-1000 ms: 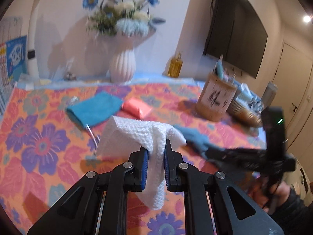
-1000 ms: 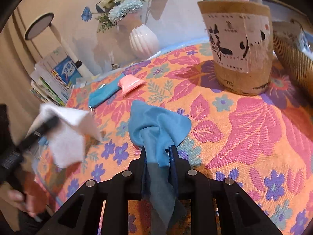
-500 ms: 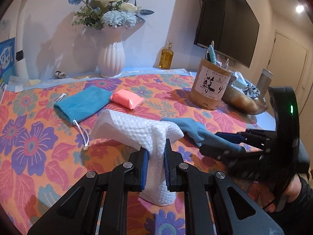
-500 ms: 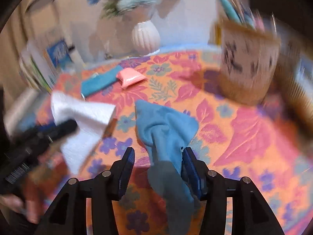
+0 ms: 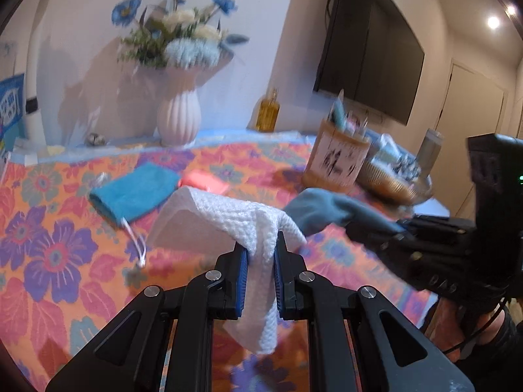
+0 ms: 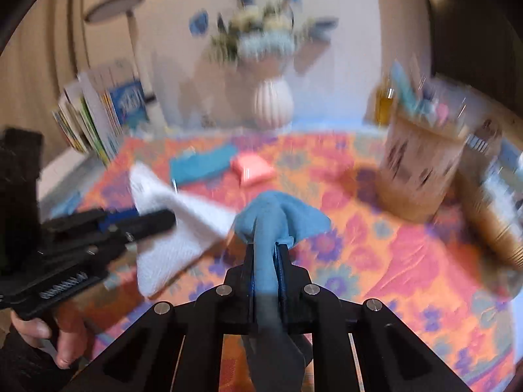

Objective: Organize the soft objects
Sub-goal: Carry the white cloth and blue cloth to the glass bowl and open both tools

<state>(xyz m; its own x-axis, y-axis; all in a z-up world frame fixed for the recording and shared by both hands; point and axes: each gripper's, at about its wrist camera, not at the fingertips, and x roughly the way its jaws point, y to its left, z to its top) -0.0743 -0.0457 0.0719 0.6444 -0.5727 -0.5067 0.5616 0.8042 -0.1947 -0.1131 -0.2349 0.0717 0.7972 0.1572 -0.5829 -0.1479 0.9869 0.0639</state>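
Observation:
My left gripper (image 5: 260,254) is shut on a white waffle-weave cloth (image 5: 228,215), which hangs above the flowered tablecloth (image 5: 49,261). My right gripper (image 6: 267,253) is shut on a blue cloth (image 6: 281,215), also lifted off the table. In the left wrist view the right gripper (image 5: 376,228) comes in from the right, holding the blue cloth (image 5: 313,209) beside the white one. In the right wrist view the left gripper (image 6: 163,220) and its white cloth (image 6: 170,232) are at the left. A teal drawstring pouch (image 5: 134,191) and a pink soft pad (image 5: 204,181) lie further back.
A white ribbed vase (image 5: 178,121) with flowers stands at the back. A paper-wrapped utensil holder (image 5: 338,160), a woven basket (image 5: 392,179) and an amber bottle (image 5: 268,112) are at the right. A television (image 5: 369,42) hangs on the wall. Stacked papers (image 6: 98,111) stand at the left.
The right gripper opened on the blue cloth, then shut on it again and lifted it higher. The left gripper kept its hold on the white cloth and shifted only a little.

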